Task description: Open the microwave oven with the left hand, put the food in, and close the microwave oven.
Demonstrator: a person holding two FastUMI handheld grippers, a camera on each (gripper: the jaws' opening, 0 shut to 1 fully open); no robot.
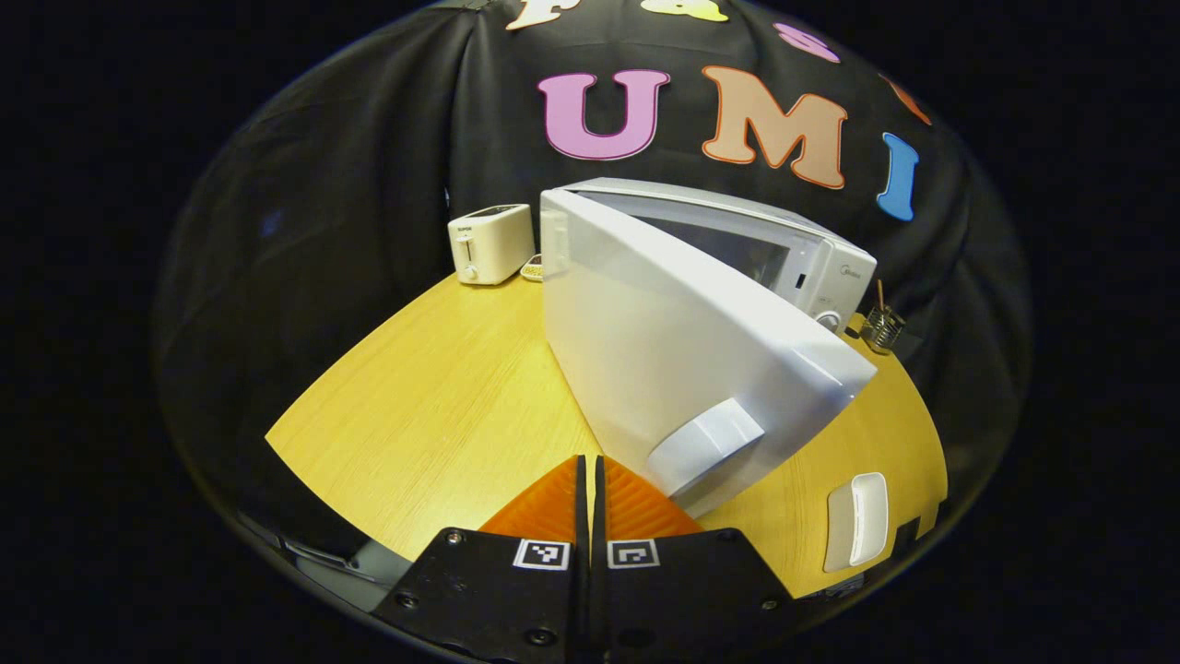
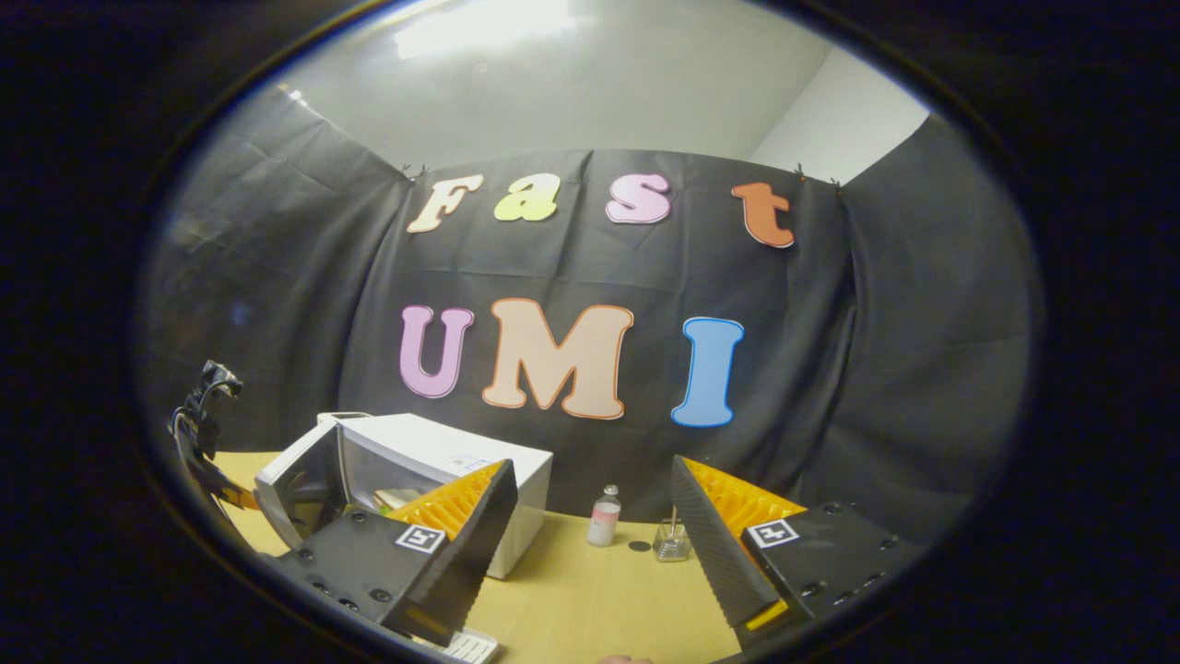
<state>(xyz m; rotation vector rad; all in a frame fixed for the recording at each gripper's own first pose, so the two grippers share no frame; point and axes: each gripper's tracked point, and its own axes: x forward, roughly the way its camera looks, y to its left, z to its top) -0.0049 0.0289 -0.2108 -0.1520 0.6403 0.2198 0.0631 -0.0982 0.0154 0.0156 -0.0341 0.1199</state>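
Microwave oven (image 1: 811, 267): on counter (image 1: 442, 406), door (image 1: 682, 360) partly ajar, handle (image 1: 705, 443) just beyond left gripper (image 1: 590, 489).
Left gripper: fingers pressed together, holding nothing.
Right gripper (image 2: 590, 544): spread wide, holding nothing, raised near oven.
Food inside: cannot tell.
Step judged: door swing. Push flat on door face, follow hinge arc, avoid jerking.

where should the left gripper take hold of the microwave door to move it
Best by the raised white handle near the free edge of the white microwave door, farthest from the hinge side at the left. The handle stands proud of the smooth, flat door face, so fingers could straddle it from the front. The left gripper sits just before it with fingers together, so it would likely need to open first.
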